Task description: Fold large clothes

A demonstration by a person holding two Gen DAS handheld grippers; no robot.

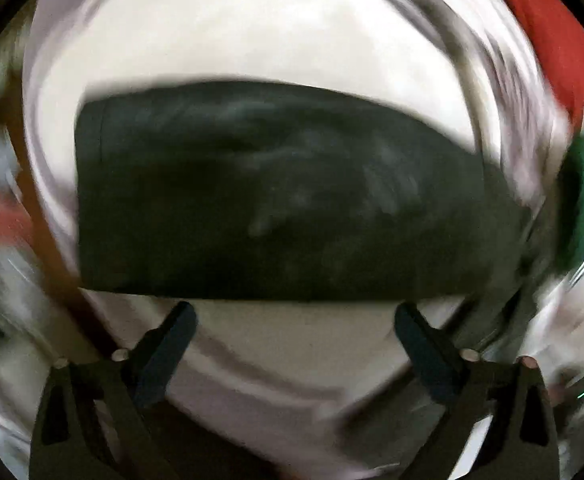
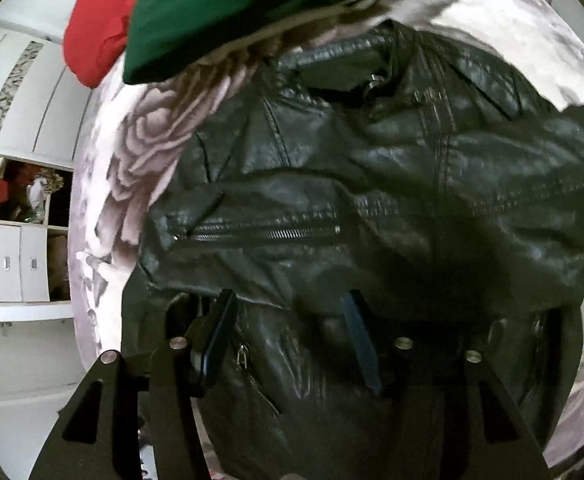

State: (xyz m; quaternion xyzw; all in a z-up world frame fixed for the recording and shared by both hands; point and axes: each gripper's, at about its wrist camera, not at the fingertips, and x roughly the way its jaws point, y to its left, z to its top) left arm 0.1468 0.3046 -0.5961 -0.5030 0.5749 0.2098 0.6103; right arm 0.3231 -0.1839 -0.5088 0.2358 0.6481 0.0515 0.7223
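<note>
Black leather jacket with zipped chest pocket [image 2: 372, 200] is lying spread on the pale floral-print bedspread [image 2: 140, 152], collar at the far end, hem toward the near edge. It is already looking partly doubled over, so the fold is judged to be under way, not finished.

Right gripper [image 2: 288, 340] is hovering low over the near part of the jacket, fingers parted and holding nothing; likely lining up for a pinch on the hem or a sleeve.

Left gripper [image 1: 296, 340] is likewise spread wide and empty. Its view is heavily motion-blurred; the jacket [image 1: 284, 200] is showing only as a dark block just beyond the fingertips, with bedspread [image 1: 292, 360] between them.

Folded green garment with white stripes [image 2: 228, 12] and red garment [image 2: 96, 32] are sitting at the far left, beside the collar, probably set aside out of the working area. White cabinet [image 2: 20, 260] is standing at far left.
</note>
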